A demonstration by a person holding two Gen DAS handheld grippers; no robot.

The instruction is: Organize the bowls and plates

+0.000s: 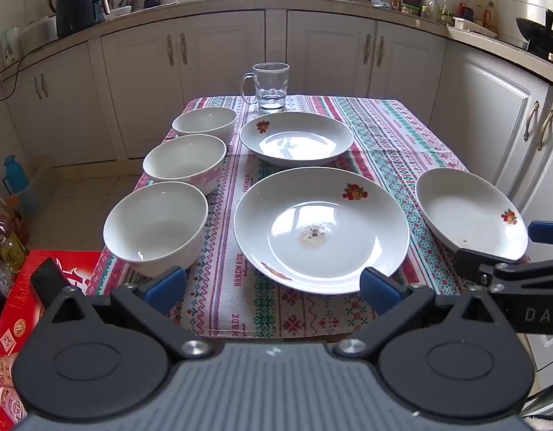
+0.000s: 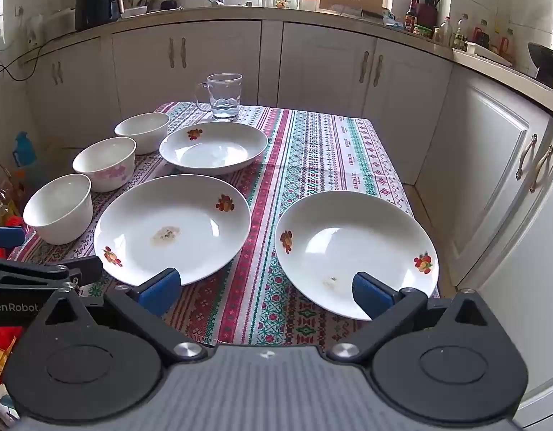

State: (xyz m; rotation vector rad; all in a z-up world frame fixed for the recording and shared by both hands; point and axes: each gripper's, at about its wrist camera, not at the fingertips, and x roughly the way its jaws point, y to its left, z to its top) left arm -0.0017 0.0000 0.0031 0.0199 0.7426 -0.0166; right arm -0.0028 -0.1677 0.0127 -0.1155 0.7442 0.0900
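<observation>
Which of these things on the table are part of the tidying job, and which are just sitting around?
Part of the job:
three bowls
three plates

Just lying about:
glass mug
kettle
red box
bottles

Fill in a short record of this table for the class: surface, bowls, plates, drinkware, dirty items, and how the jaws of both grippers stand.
surface: table under a striped patterned tablecloth
bowls: three white ceramic bowls in a row down the left side: near, middle, far
plates: three white fruit-print plates: centre, far, right
drinkware: clear glass mug at far edge
dirty items: residue in centre and right plates
left gripper: jaws open, empty
right gripper: jaws open, empty
</observation>
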